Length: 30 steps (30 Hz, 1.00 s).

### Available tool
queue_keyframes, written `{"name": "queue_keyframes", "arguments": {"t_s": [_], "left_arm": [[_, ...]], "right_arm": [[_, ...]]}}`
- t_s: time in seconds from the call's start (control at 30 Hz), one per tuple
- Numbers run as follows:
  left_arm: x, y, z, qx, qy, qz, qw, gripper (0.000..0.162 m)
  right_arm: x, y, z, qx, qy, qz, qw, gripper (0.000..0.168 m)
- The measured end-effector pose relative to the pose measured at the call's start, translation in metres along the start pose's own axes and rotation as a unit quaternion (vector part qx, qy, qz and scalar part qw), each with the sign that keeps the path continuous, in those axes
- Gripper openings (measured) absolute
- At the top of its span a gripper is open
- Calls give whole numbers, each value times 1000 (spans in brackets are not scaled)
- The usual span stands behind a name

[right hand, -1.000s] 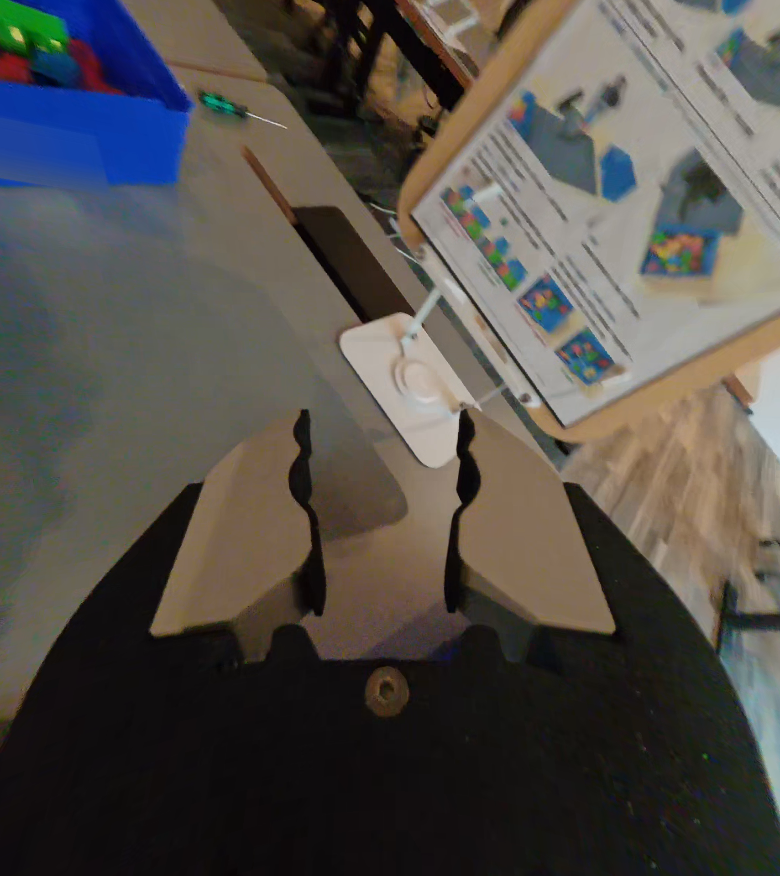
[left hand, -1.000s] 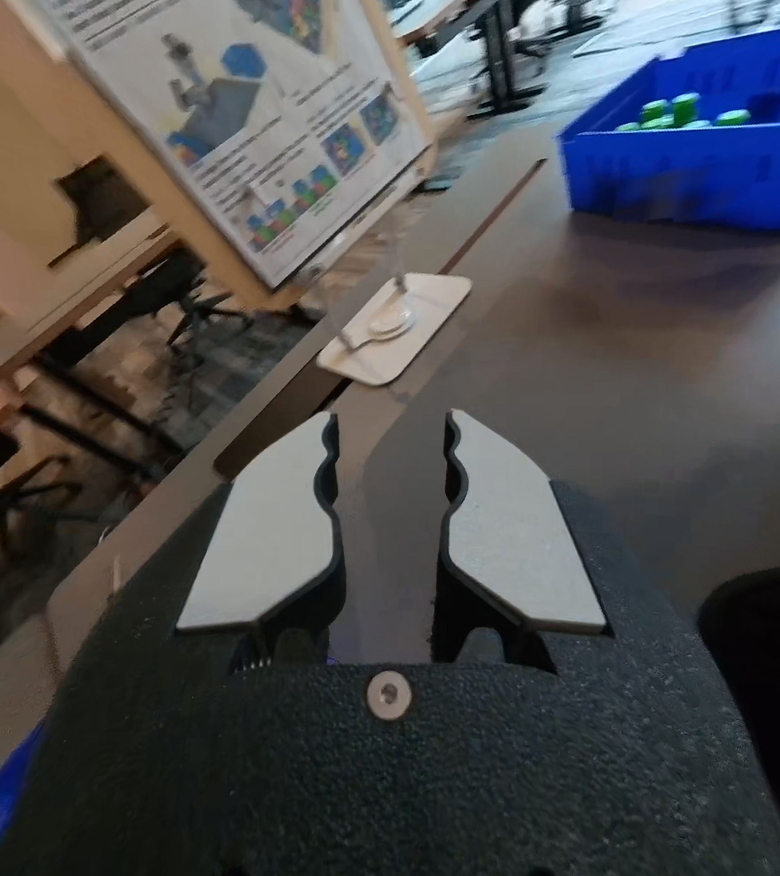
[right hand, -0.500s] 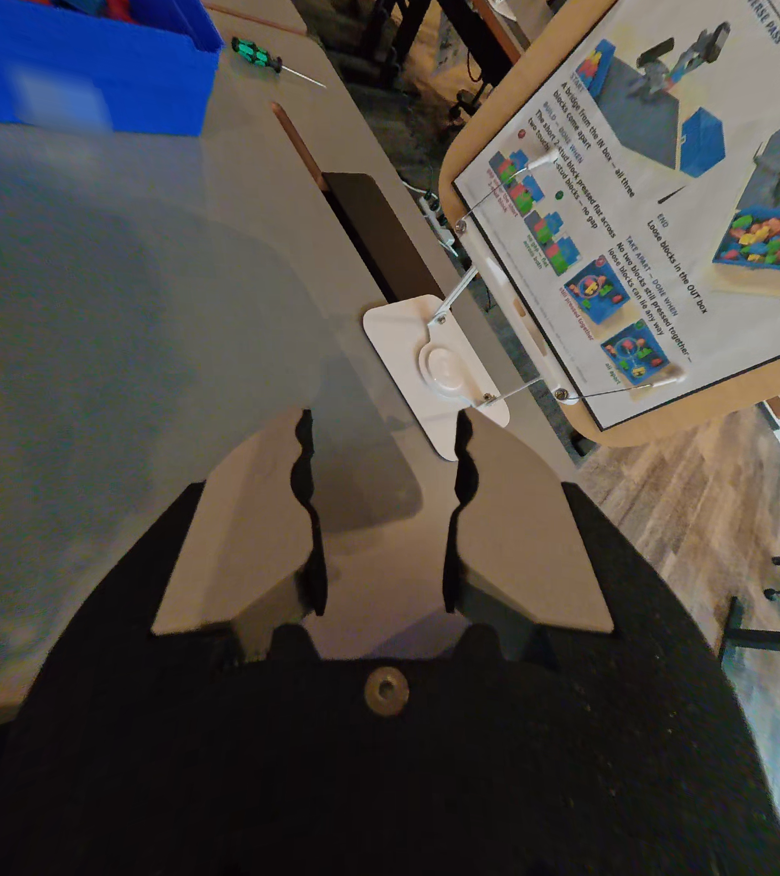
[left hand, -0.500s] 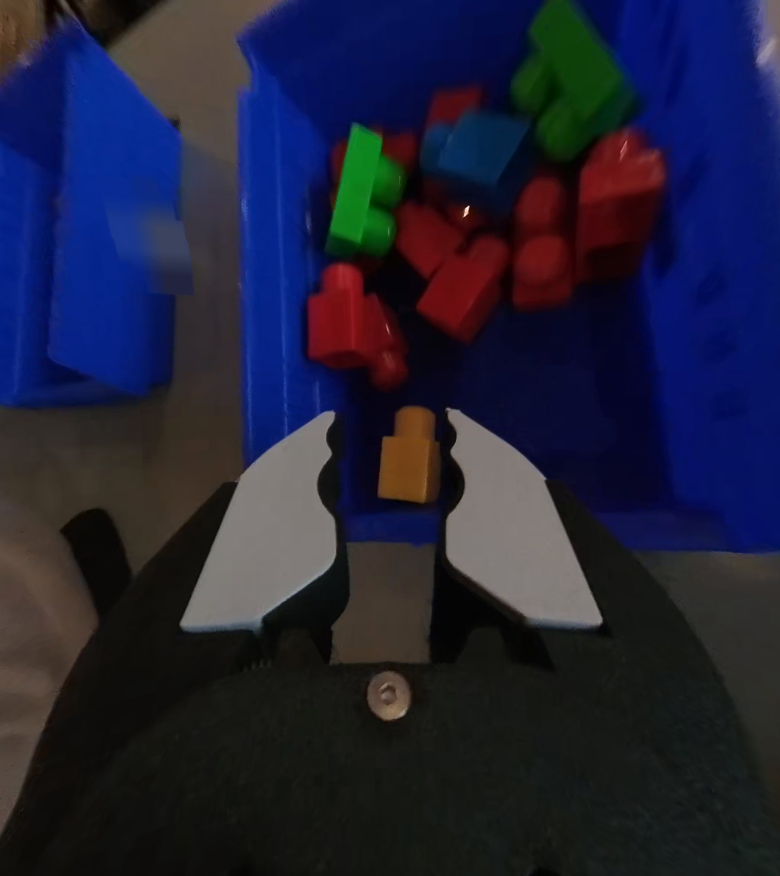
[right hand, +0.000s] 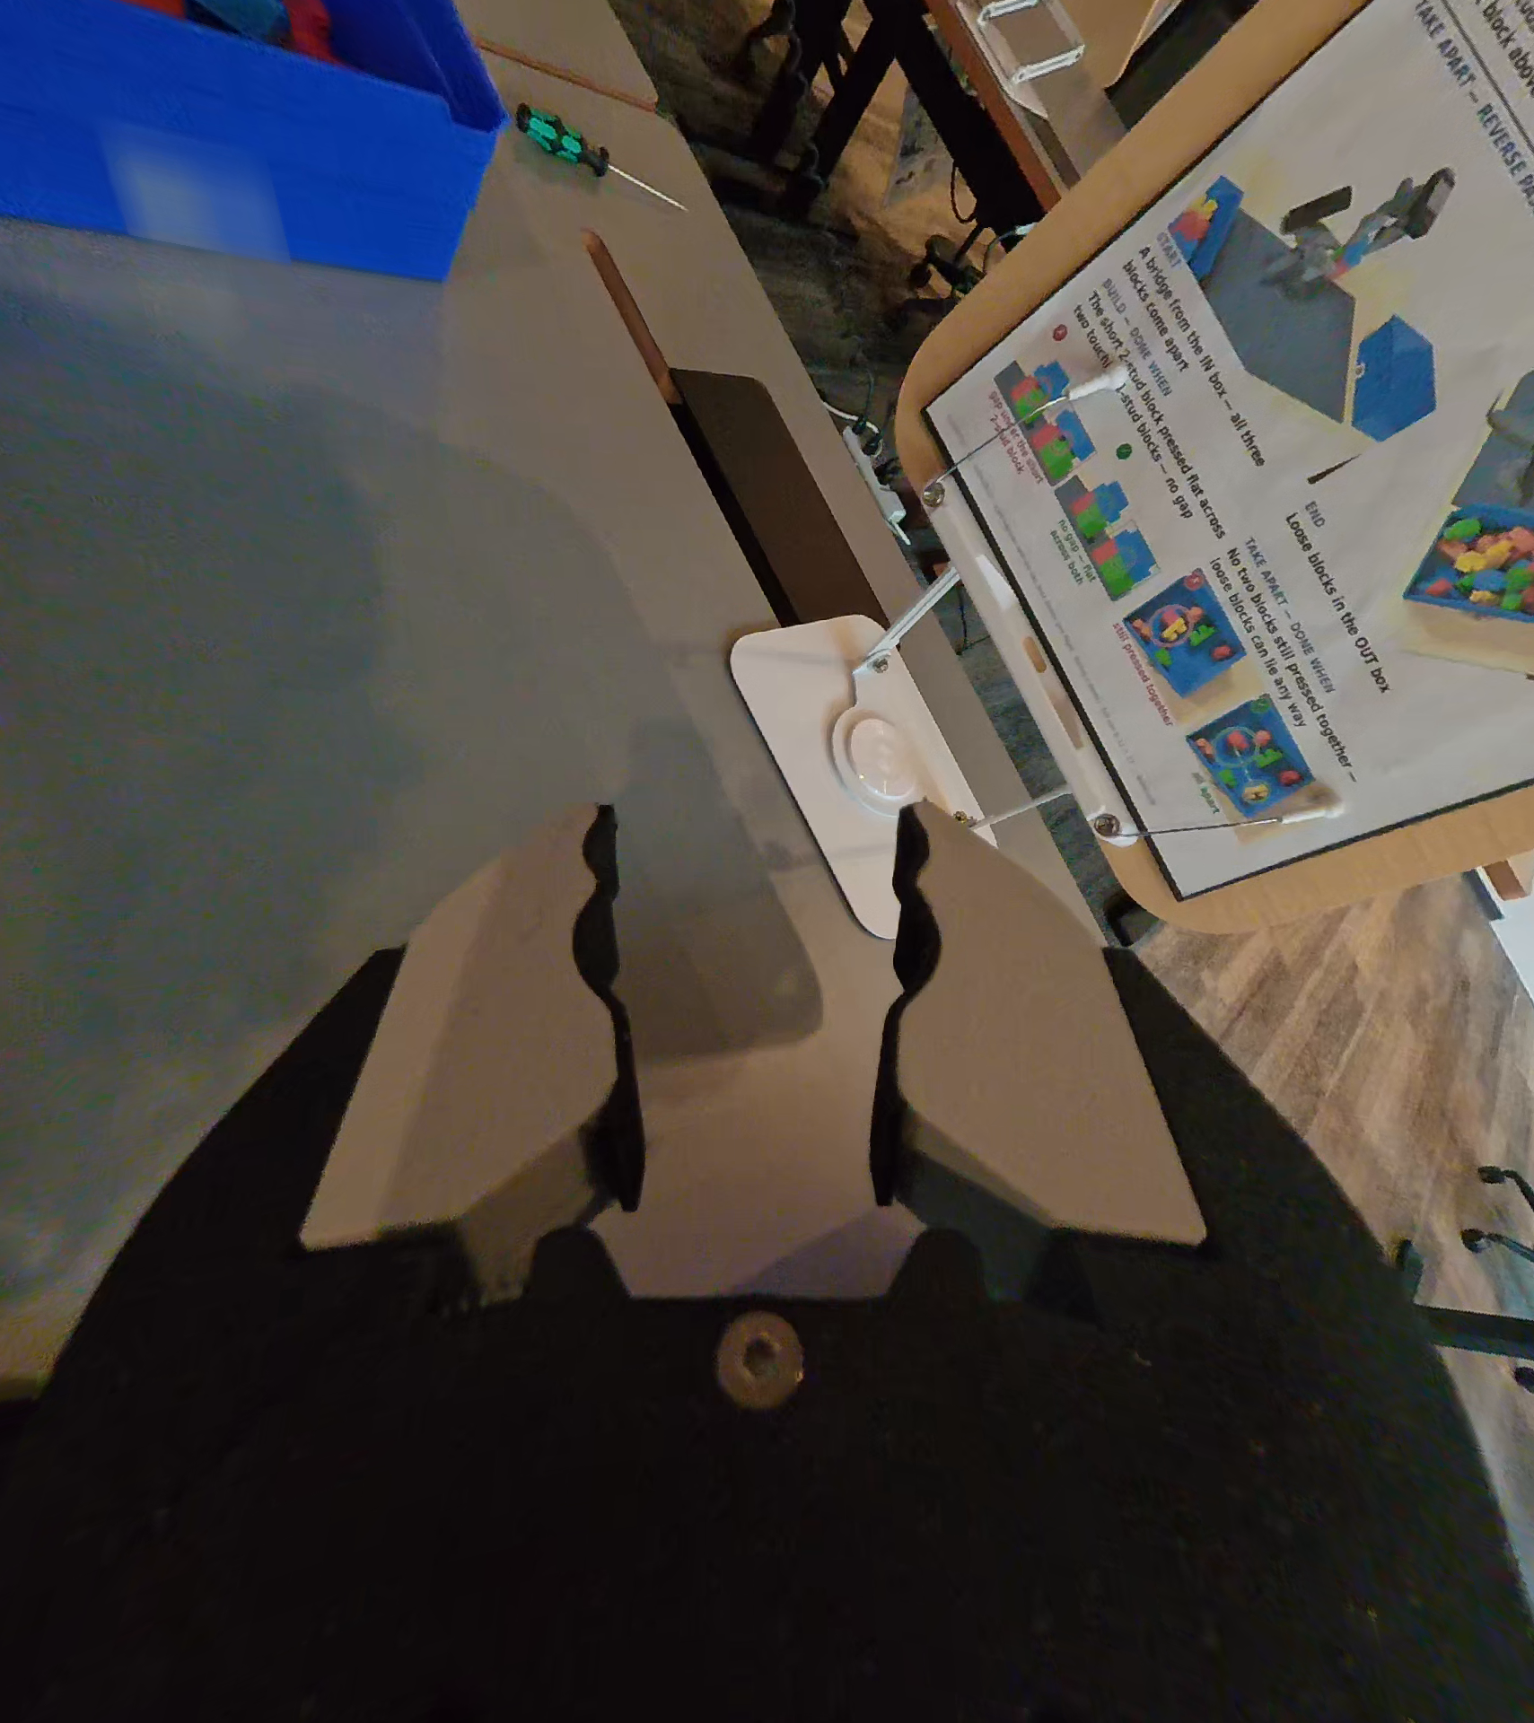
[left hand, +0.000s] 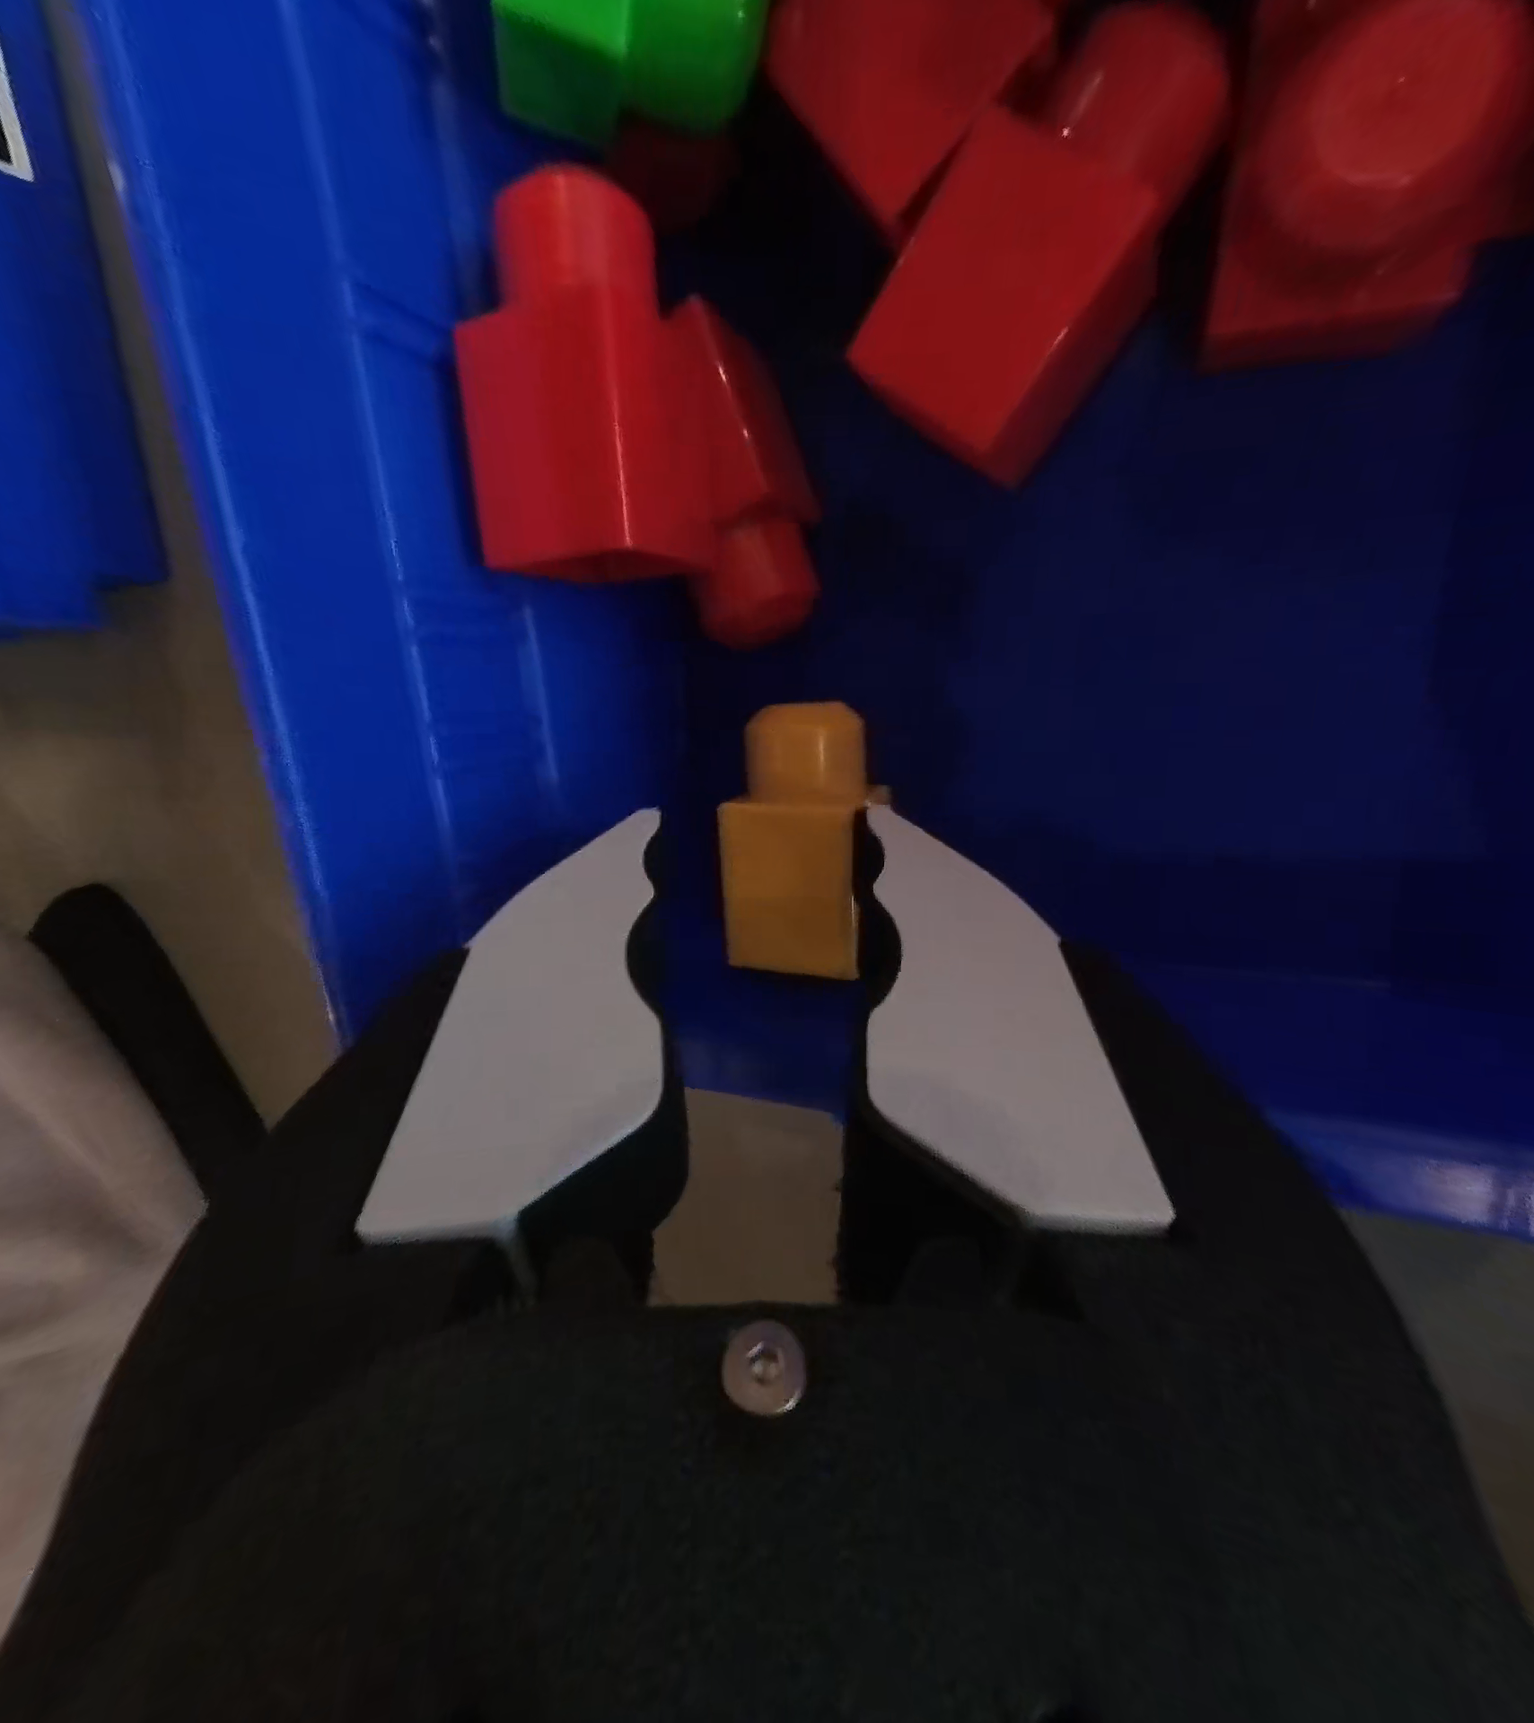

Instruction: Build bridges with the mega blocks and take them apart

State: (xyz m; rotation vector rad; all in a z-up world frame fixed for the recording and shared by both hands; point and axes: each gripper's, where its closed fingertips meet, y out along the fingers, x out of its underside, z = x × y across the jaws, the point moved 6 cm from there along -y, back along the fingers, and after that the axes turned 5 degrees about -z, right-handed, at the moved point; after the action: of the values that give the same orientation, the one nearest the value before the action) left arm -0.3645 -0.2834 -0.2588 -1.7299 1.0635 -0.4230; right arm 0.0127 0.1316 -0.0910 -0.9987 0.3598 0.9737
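Evidently the left gripper [left hand: 763, 895] straddled the orange block [left hand: 791, 886] at centre frame, fingers not yet closed (right pad touching); right gripper [right hand: 749, 932] gaped empty.

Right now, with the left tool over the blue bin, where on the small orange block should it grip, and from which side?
Probably grip the orange block on its square body, across the two flat side faces, not the round stud. It lies on the bin floor, stud pointing away, apart from the red blocks. The open left tool already straddles it from the base end; one finger looks to touch its side.
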Motion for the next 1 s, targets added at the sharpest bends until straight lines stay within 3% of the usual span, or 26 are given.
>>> {"name": "queue_keyframes", "arguments": {"t_s": [0.13,0.47,0.6,0.7,1.0], "left_arm": [[2,-4,0,-26,20,-41,999,58],[-2,0,7,37,-32,-30,998,46],[3,-6,15,58,-5,-41,997,65],[-5,-4,17,58,0,-23,998,63],[-13,3,19,74,-26,-65,995,49]], "right_arm": [[-1,0,-1,0,-7,1,1000,57],[-3,0,-5,-2,-27,0,1000,57],[-4,-1,-7,-2,-32,2,999,57],[-5,0,-7,-2,-32,5,999,57],[-6,2,-11,-11,-47,6,999,57]]}}
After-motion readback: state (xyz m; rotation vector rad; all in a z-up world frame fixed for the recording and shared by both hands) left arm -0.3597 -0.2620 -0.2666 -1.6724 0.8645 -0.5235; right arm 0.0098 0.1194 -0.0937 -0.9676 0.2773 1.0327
